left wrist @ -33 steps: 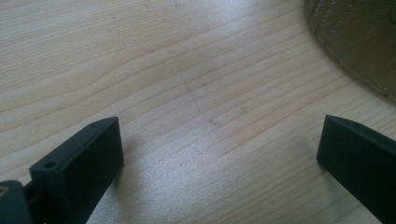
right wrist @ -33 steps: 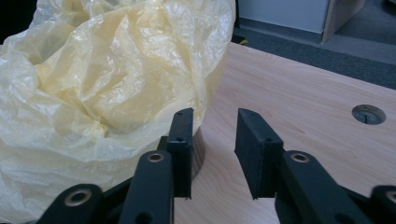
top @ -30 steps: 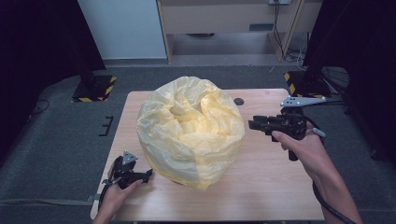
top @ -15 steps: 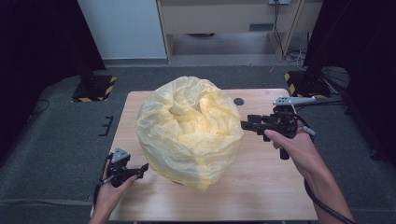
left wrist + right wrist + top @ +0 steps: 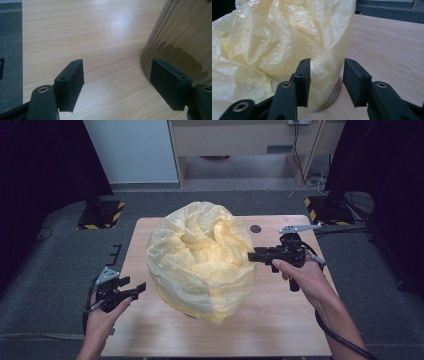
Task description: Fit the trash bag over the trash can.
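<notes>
Bag: a pale yellow plastic bag point(image 5: 202, 260), crinkled and puffed up, drawn over a round container in the middle of the table — its mouth gathers in folds at the top.
Container: in your left gripper view a shiny metallic wall point(image 5: 180, 37) rises at the right; in your right gripper view a rounded lower edge point(image 5: 334, 95) peeks out under the plastic.
Right gripper: your right gripper point(image 5: 251, 256) points level at the bag's right flank, tips at the film. Its jaws have just been closing. In its own view they stand apart, the bag's edge bulging close in front of them; whether a fold is pinched I cannot tell.
Left gripper: your left gripper point(image 5: 137, 287) sits at the table's left edge, just short of the bag, aimed towards it. Jaws released — they have just been narrowing, with bare wood showing in the gap.
Hands: your left hand point(image 5: 102, 312) and right hand point(image 5: 302, 277) come in from the bottom.
Surface: light wooden table point(image 5: 280, 325), fine grain, a small dark round hole point(image 5: 256, 228) near the far edge.
Room: grey carpet point(image 5: 45, 285) all round, black-and-yellow striped stand feet point(image 5: 102, 215) at both sides, dark curtains point(image 5: 40, 165) left and right, a white panel point(image 5: 132, 150) and a wooden cabinet point(image 5: 240, 140) beyond.
</notes>
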A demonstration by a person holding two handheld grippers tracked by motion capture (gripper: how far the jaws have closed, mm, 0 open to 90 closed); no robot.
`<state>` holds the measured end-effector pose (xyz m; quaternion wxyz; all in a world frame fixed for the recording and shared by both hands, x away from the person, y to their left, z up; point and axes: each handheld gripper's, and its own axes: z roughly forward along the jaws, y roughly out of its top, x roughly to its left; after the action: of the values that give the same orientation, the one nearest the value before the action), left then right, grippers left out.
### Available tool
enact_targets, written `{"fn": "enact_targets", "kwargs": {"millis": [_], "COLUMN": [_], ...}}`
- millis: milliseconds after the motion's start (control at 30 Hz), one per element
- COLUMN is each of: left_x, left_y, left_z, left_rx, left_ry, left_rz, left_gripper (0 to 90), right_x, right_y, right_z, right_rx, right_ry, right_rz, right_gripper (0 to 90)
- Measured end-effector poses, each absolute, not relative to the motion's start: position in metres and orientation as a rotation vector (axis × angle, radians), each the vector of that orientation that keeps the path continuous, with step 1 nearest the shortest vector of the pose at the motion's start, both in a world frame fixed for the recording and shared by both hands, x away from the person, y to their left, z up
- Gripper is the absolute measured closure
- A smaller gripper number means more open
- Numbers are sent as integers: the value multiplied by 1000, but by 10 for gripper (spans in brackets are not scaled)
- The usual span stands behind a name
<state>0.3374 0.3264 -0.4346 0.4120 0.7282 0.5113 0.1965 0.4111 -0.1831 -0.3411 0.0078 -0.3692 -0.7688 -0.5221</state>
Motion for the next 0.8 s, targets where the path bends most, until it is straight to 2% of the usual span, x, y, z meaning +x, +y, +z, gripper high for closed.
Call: {"fn": "enact_targets", "kwargs": {"millis": [267,633,800], "left_x": [341,346,350], "left_y": [319,315,307], "left_z": [-419,-377,-363], "left_rx": [1818,1721,1690], "left_ry": [1258,1236,1224], "left_rz": [482,439,421], "left_gripper": [356,436,429], "right_x": [414,413,414], "right_y": [-175,-171,-168], "right_z": [-347,-345,-344], "right_rx": [-1135,-1127,-1127], "right_ry": [-2440,-2497,-2504], "right_rz": [-1617,-1578,-1572], "right_gripper": [779,794,794]}}
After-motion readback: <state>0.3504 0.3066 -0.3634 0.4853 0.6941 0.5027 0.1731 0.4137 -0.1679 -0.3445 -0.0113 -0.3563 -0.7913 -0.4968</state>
